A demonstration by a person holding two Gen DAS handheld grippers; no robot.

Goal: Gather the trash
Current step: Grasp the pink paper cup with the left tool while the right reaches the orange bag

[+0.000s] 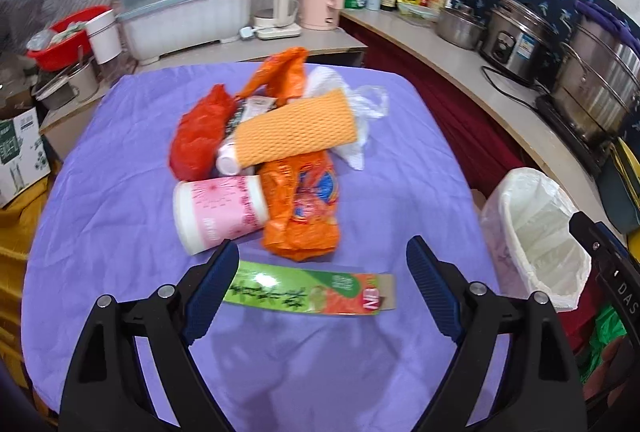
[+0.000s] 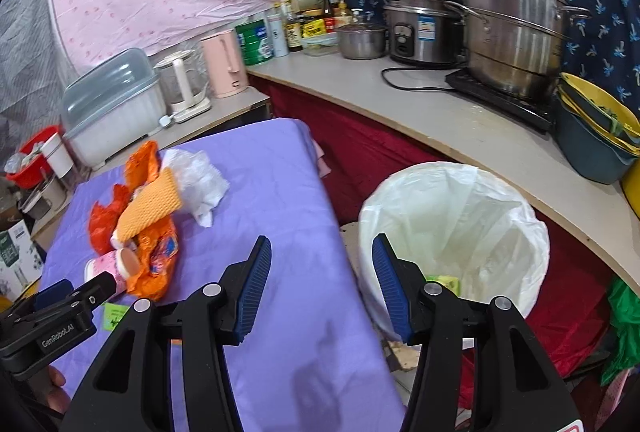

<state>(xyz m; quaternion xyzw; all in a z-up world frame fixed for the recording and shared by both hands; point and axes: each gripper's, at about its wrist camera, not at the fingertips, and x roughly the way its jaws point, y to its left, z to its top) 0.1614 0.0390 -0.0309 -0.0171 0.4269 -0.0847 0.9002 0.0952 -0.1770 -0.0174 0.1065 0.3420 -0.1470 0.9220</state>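
Note:
A pile of trash lies on the purple table: a pink-labelled white bottle, an orange snack bag, an orange foam net sleeve, a red plastic bag, a clear plastic bag and a flat green-and-red carton. My left gripper is open and empty, just above the carton. My right gripper is open and empty, between the table edge and the white-lined trash bin. The bin also shows in the left wrist view. A green scrap lies inside the bin.
A counter runs behind and right, holding steel pots, a rice cooker, kettles and bottles. A dish box and red basin stand at the back left. A cardboard box sits left of the table.

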